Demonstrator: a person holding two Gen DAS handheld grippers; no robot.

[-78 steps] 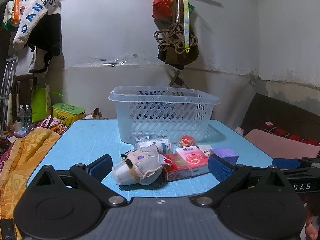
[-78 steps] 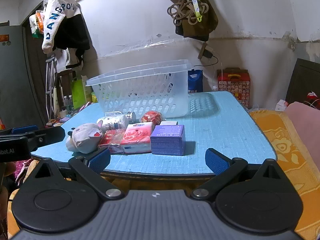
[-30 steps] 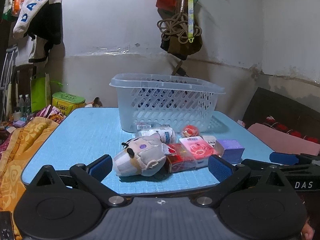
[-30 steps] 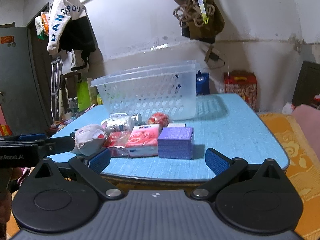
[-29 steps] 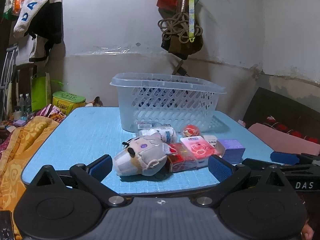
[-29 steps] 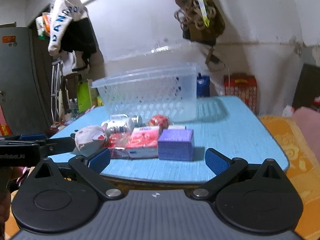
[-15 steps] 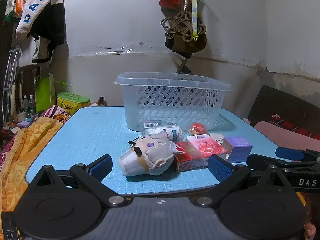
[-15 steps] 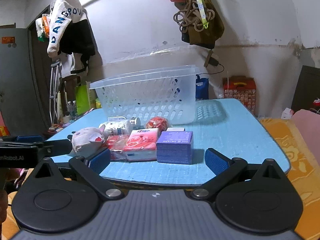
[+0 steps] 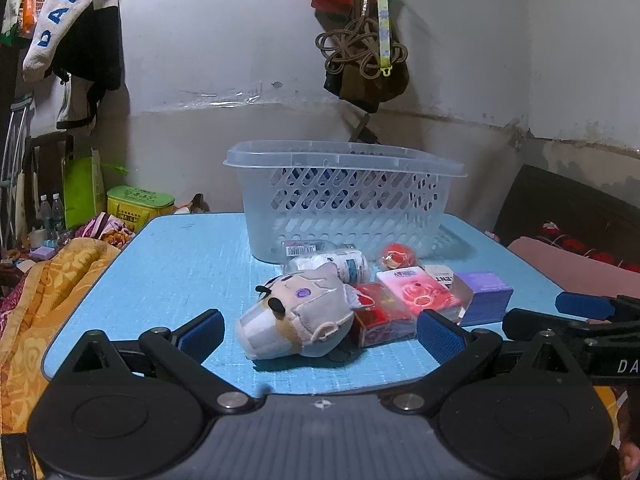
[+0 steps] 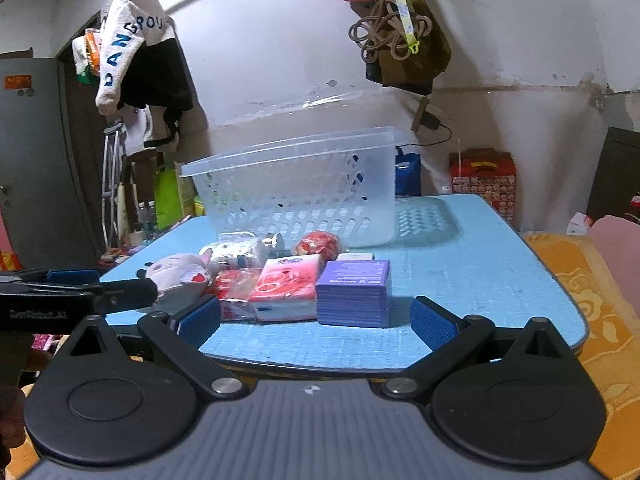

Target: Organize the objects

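Since the earlier frames I have brought both tools nearer: the plush toy [image 9: 296, 316] and the purple box [image 10: 354, 292] now loom larger. My left hand-held gripper [image 9: 320, 334] hangs with its jaws spread wide and empty, the plush lying between its fingers on the blue tabletop [image 9: 172, 264]. My right hand-held gripper [image 10: 316, 320] is likewise wide apart and empty, just short of the purple box. Beside that box lie a pink tissue pack [image 10: 288, 288] and a red packet [image 10: 234, 286]. Behind them, in front of the clear plastic basket [image 9: 344, 200], lie a white bottle [image 9: 344, 264] and a red ball [image 9: 398, 256].
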